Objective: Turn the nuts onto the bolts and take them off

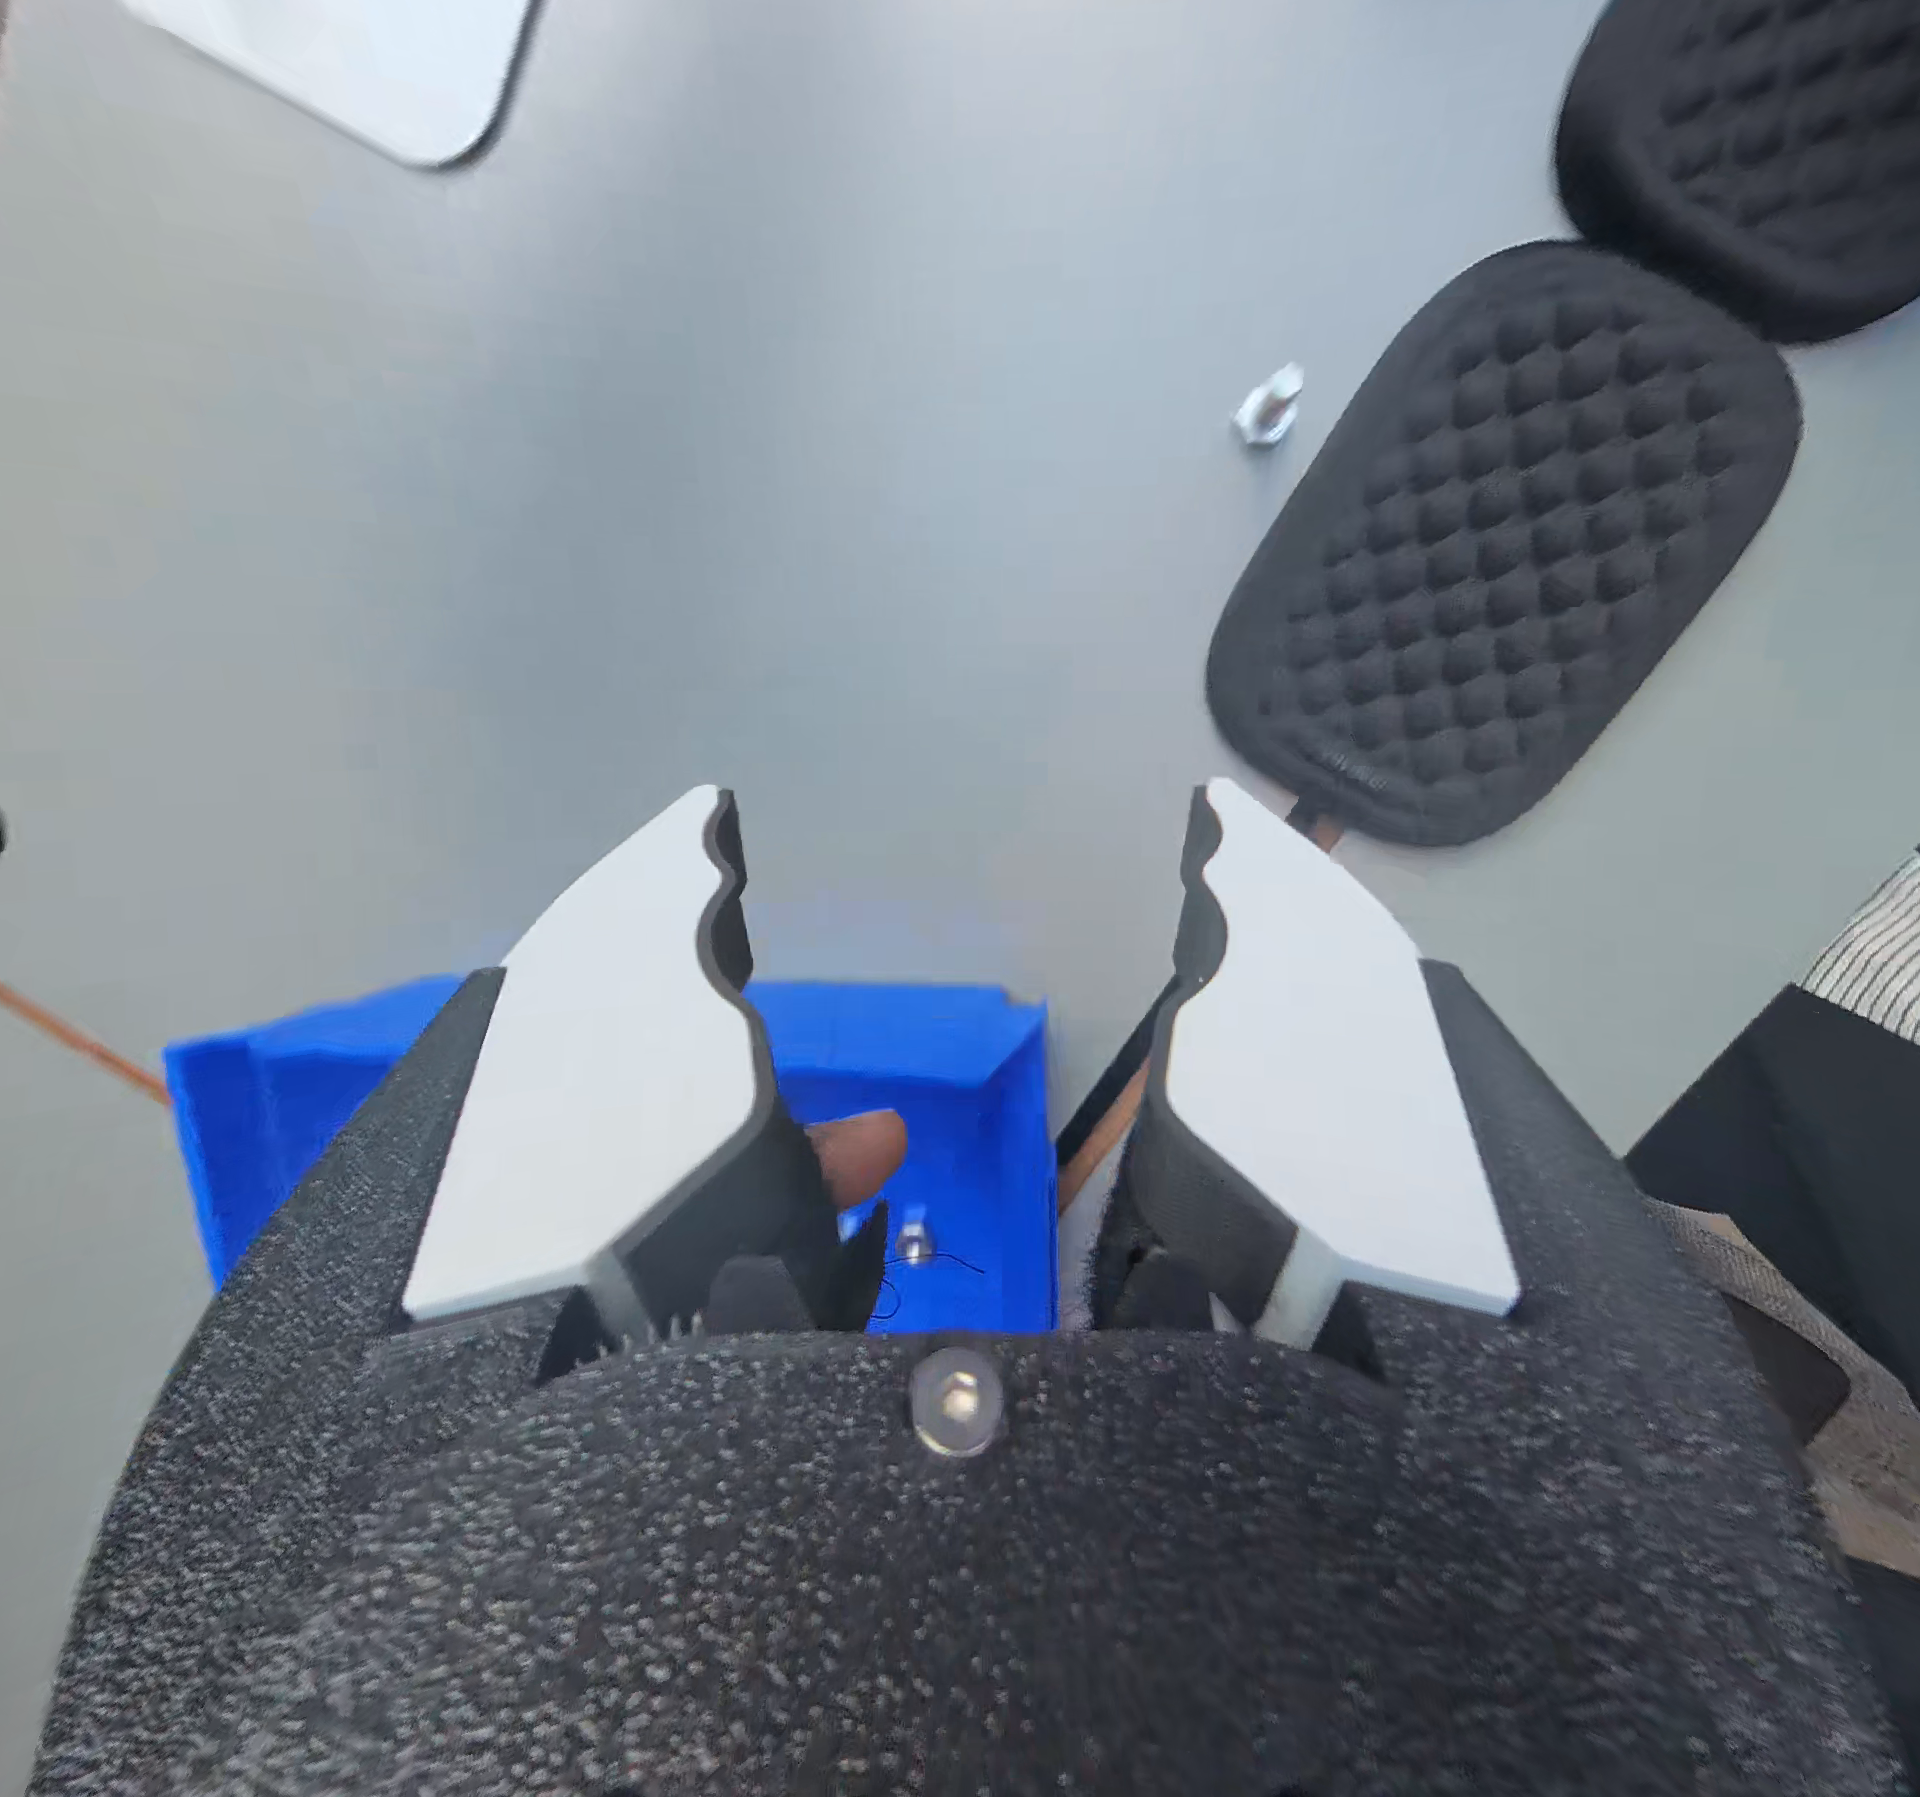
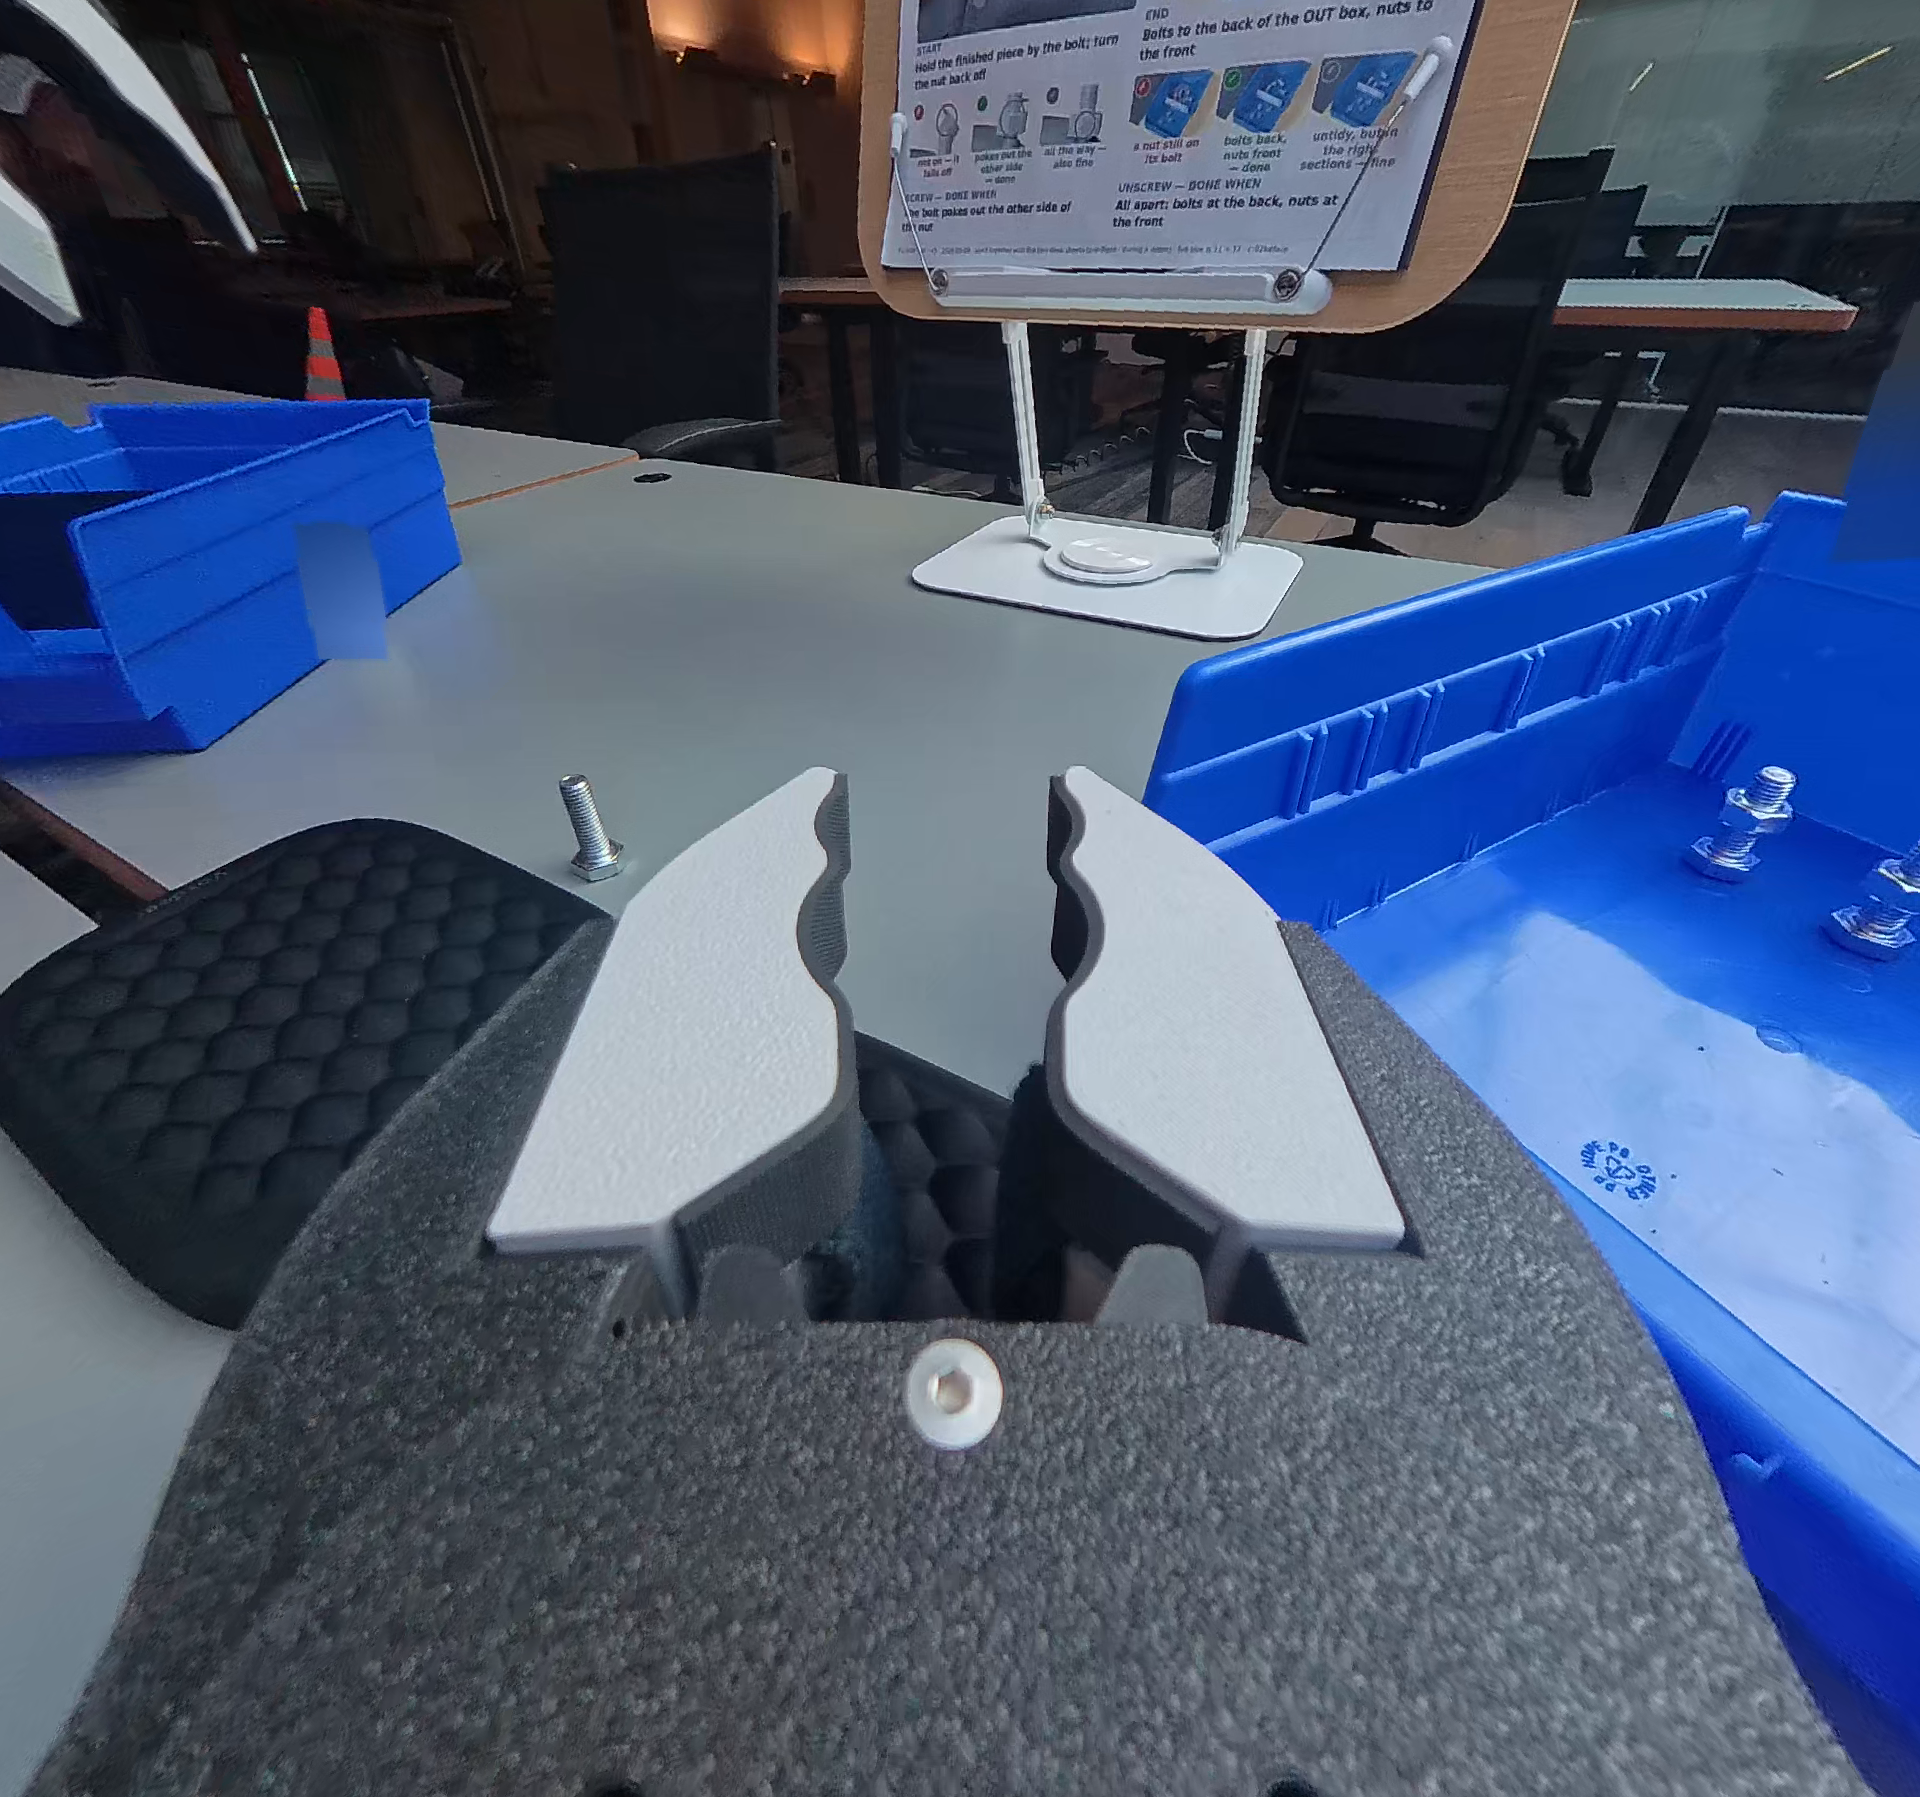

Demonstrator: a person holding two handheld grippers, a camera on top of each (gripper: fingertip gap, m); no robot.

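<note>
Left wrist view looks almost straight down at the grey table [image 1: 727,500], where the left gripper [image 1: 961,797] hangs with its two white fingers spread wide and nothing between them. Under its body sits a blue bin [image 1: 935,1051], and a fingertip of the person's hand [image 1: 857,1155] shows just over the bin's floor beside a small shiny piece too blurred to name. Further out, a lone bolt [image 1: 1268,407] stands head-down on the table, just beside the edge of a black dimpled pad [image 1: 1507,542]; a second black pad [image 1: 1756,95] lies touching the first at its far end, and the white base of a stand [image 1: 343,12] lies at the top left corner. From the right wrist view, the right gripper [image 2: 945,791] is partly open — a clear gap between the fingers, smaller than the left's — and it too grips nothing. It hovers over the near pad [image 2: 229,1020], with the same bolt [image 2: 590,833] upright on its head just off the pad's far edge. At its right stands an open blue bin [image 2: 1455,708] with bolts carrying nuts [image 2: 1745,822] standing near its far wall. Another blue bin [image 2: 239,584] sits well apart at the left, and the stand holds an instruction sheet [image 2: 1174,85] behind.
</note>
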